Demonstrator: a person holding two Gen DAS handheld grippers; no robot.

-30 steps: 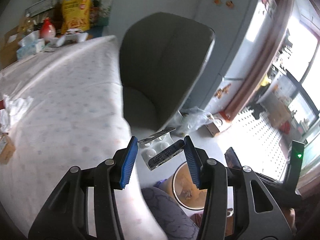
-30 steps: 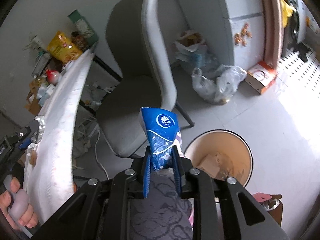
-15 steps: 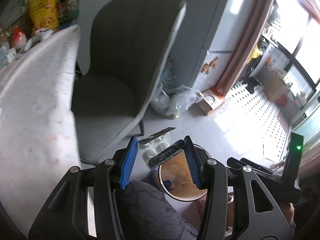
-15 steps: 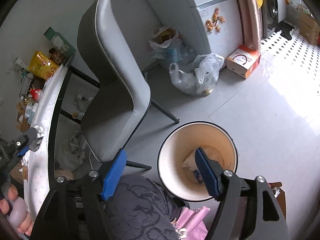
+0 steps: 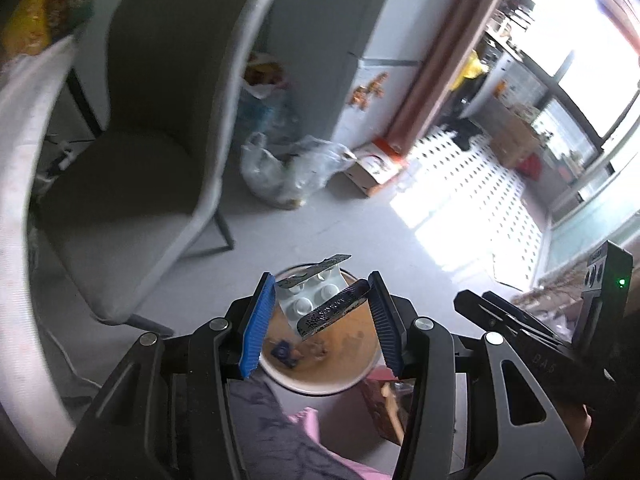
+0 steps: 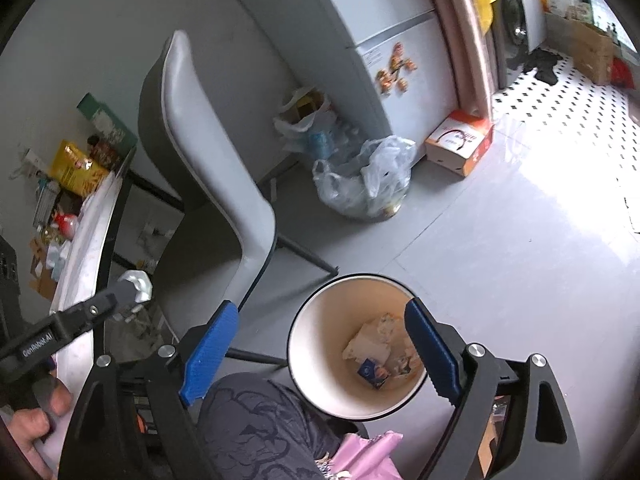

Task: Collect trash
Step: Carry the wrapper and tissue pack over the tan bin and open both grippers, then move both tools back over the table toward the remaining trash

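A round bin [image 6: 294,340] with a cream inside stands on the grey floor below both grippers. A blue tissue packet [image 6: 372,372] lies in it among paper scraps, also seen in the left wrist view as the blue packet [image 5: 282,350]. My right gripper [image 6: 322,306] hangs over the bin with its jaws opening and nothing between them. My left gripper [image 5: 322,280] is shut on a bent white and silver blister pack [image 5: 316,300], held above the bin [image 5: 320,386].
A grey chair [image 6: 216,184] stands just left of the bin, beside the cloth-covered table [image 6: 86,256]. Plastic bags [image 6: 368,180] and an orange and white cardboard box [image 6: 460,142] sit by the fridge [image 6: 392,40]. A person's knee [image 6: 260,420] is below the grippers.
My right gripper let go of the blue tissue packet, which now lies in the bin, and its jaws spread wide. My left gripper carried the blister pack from over the table to above the bin.
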